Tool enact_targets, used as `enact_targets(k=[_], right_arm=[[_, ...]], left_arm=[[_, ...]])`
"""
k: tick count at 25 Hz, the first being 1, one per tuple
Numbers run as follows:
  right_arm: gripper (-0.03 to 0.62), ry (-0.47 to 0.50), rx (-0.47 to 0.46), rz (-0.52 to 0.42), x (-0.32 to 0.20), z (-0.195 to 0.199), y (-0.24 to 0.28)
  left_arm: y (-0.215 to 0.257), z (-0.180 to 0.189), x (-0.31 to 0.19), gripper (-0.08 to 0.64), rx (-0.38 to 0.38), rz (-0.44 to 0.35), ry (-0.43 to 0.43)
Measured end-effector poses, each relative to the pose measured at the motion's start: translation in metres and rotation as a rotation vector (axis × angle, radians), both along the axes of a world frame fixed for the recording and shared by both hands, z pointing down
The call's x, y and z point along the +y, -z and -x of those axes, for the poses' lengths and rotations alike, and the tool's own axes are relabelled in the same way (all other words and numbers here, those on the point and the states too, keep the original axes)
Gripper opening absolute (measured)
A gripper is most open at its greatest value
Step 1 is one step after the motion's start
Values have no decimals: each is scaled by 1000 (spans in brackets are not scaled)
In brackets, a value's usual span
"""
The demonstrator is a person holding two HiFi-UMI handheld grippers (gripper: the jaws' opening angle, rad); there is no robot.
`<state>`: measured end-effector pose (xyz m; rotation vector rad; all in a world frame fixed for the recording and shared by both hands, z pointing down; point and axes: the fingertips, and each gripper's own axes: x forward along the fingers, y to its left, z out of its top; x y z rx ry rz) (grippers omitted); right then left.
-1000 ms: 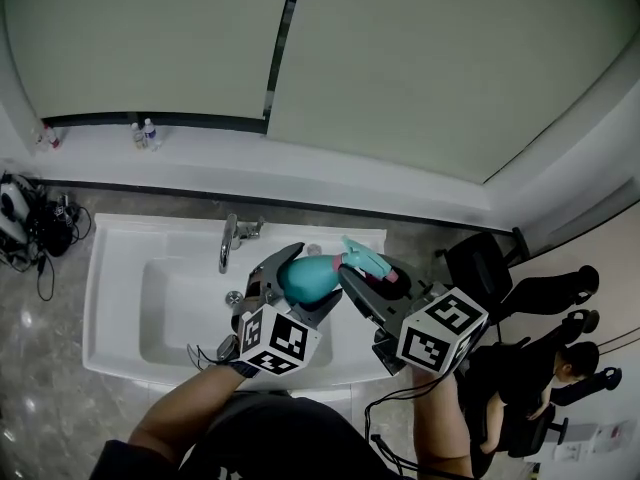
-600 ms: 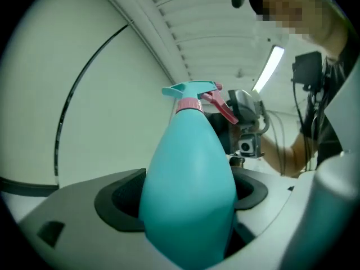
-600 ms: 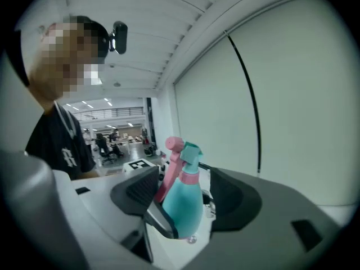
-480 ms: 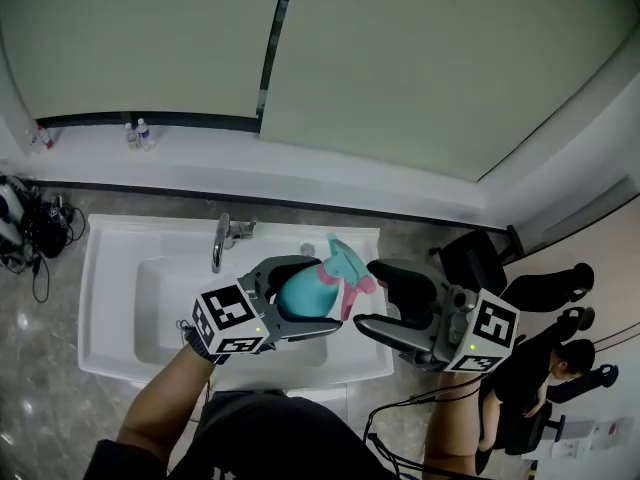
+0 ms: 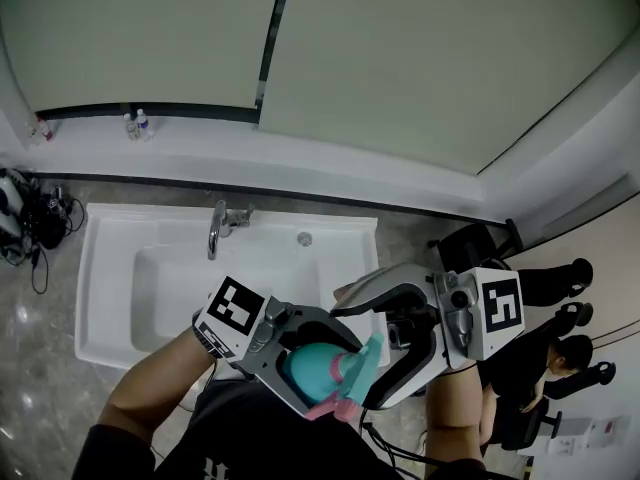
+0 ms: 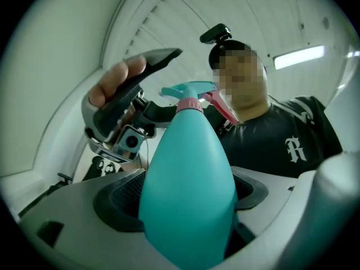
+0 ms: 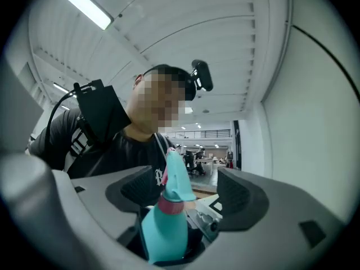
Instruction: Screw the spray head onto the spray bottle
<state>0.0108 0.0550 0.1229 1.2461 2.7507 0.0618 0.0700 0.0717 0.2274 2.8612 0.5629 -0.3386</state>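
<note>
Here, the left gripper (image 5: 328,376) clamps the bottle (image 6: 188,190) in its jaws near the person's chest, head (image 7: 173,176) on its neck. The right gripper (image 5: 356,354), jaws just opened wide, flanks the head without touching. Best to regrip the collar (image 7: 169,204) squarely before twisting.

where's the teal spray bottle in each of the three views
Head view: the spray bottle lies tilted at bottom centre, below the sink.
Left gripper view: the bottle fills the lower centre, neck pointing up.
Right gripper view: the bottle stands at bottom centre, slightly left.
Shared landmark: the spray head on its neck.
</note>
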Motion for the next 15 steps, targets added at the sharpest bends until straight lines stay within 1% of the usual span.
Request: enact_targets(k=[2,5,12,15], right_arm=[[336,56,13,-40,9,1,2],[336,110,18,-53,24,0,4],[336,105,41,-55,39,8,-6],[336,96,43,-56,30,4,-8]], left_arm=[[9,-7,4,423,24,13,-74],[14,-10,9,423,47,25,-119],[4,-9,23,423,35,5,-127],[5,-15,13,423,35,19,-126]])
